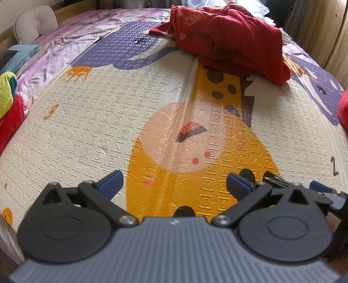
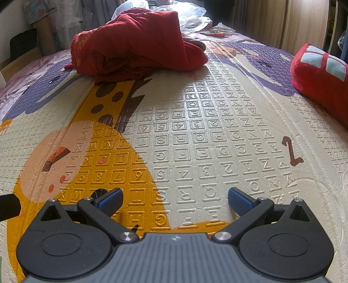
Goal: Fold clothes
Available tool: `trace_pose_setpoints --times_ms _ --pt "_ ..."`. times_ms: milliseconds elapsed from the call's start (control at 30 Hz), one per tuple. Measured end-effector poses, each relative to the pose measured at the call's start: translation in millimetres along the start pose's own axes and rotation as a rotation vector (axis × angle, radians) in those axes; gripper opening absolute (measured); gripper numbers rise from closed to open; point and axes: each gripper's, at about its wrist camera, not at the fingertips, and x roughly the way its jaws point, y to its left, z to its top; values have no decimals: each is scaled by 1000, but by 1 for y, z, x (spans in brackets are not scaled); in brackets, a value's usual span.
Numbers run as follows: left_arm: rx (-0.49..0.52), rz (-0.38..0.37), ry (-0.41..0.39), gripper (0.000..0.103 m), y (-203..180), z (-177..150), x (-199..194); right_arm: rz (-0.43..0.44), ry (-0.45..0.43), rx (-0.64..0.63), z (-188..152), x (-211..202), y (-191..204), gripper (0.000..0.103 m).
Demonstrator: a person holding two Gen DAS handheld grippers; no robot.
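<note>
A crumpled red garment [image 1: 228, 41] with pale printed motifs lies in a heap at the far side of the foam play mat [image 1: 97, 122]. The right wrist view shows the same red garment [image 2: 134, 41] far ahead, left of centre. My left gripper [image 1: 174, 185] hovers low over the near part of the mat, open, with nothing between its blue pads. My right gripper [image 2: 175, 201] is also open and empty, over the embossed letters of the mat [image 2: 206, 130]. Part of the right gripper [image 1: 319, 188] shows at the right edge of the left wrist view. Both are well short of the garment.
A red cushion [image 2: 322, 74] with pale squares lies on the mat's right side. Folded red and yellow-green clothes [image 1: 8, 108] are stacked at the left edge. A beige neck pillow [image 1: 34, 24] and a floral sheet [image 1: 54, 50] are at far left. Plastic bags [image 2: 191, 15] sit behind the garment.
</note>
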Motion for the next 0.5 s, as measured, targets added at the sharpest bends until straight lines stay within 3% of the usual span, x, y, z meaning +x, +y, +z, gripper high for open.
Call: trace_pose_setpoints --times_ms 500 --pt "-16 27 81 103 4 -5 27 -9 4 -13 0 3 2 103"
